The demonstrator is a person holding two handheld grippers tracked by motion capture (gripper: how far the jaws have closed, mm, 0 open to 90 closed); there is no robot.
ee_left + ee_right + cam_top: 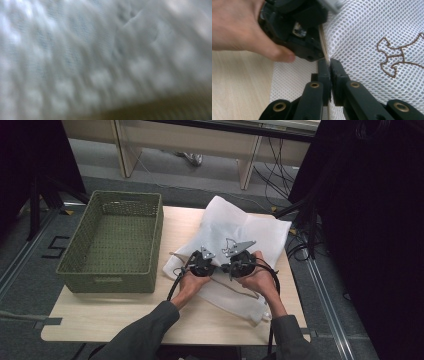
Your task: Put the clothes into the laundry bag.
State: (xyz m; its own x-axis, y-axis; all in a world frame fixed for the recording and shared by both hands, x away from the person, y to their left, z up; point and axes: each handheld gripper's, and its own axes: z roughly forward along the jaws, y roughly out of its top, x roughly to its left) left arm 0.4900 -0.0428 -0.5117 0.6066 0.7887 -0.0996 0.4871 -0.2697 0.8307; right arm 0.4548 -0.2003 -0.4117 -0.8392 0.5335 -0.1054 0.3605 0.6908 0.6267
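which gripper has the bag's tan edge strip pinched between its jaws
The right gripper: its jaws close on the tan strip of the white mesh bag. The left gripper sits just beside it.

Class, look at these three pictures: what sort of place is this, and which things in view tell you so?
Probably a lab or workshop set up for recording. A small wooden table stands between floor rails, loose cables trail behind it, and dark curtains hang at the sides.
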